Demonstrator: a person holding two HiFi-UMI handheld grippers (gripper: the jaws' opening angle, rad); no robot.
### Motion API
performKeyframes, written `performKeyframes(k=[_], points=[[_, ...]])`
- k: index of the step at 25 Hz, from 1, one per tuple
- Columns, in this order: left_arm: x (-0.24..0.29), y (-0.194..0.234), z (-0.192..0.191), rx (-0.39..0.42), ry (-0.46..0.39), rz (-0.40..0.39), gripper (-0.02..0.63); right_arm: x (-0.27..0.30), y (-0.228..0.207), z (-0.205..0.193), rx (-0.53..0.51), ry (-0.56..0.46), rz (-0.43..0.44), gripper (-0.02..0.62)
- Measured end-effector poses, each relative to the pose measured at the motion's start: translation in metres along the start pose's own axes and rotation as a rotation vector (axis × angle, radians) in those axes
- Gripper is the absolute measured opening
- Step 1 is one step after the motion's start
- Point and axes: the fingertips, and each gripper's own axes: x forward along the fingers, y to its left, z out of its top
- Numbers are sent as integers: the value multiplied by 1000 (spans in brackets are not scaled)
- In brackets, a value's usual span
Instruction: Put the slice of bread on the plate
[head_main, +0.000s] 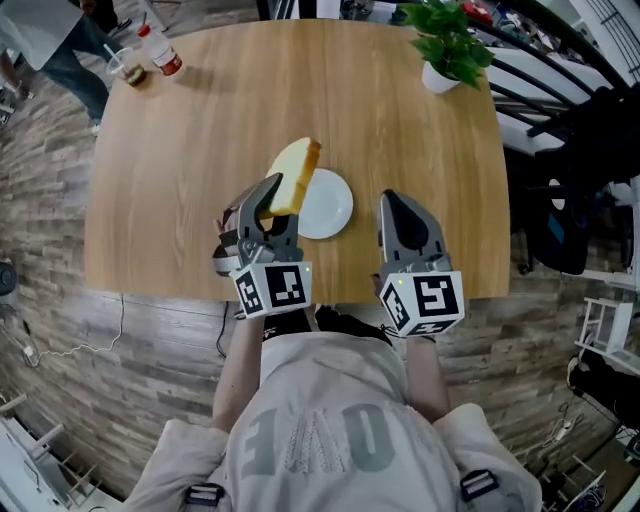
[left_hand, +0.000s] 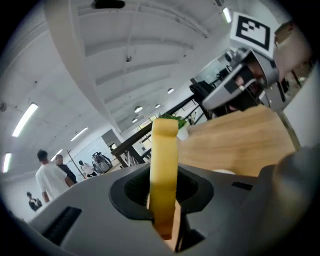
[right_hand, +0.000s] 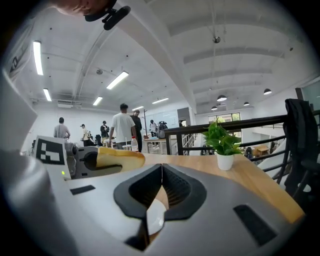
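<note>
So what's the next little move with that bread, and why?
Probably shift it right and lower it flat: the left gripper grips the slice of bread on edge, in the air over the left rim of the plate, not yet resting on it.

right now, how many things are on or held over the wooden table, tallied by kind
yellow slice of bread with a brown crust: 1
round white plate: 1
green plant in a white pot: 1
clear plastic bottle with a red label: 1
clear cup with a dark drink: 1
total: 5
</note>
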Motion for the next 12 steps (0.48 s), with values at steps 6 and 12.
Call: performKeyframes(k=[6,12], points=[[22,-46,-34,120,95,-132,92,-6,-16,-25,42,56,-54,17],[38,-82,-55,244,163,-220,92,-16,-25,-49,75,112,-86,17]])
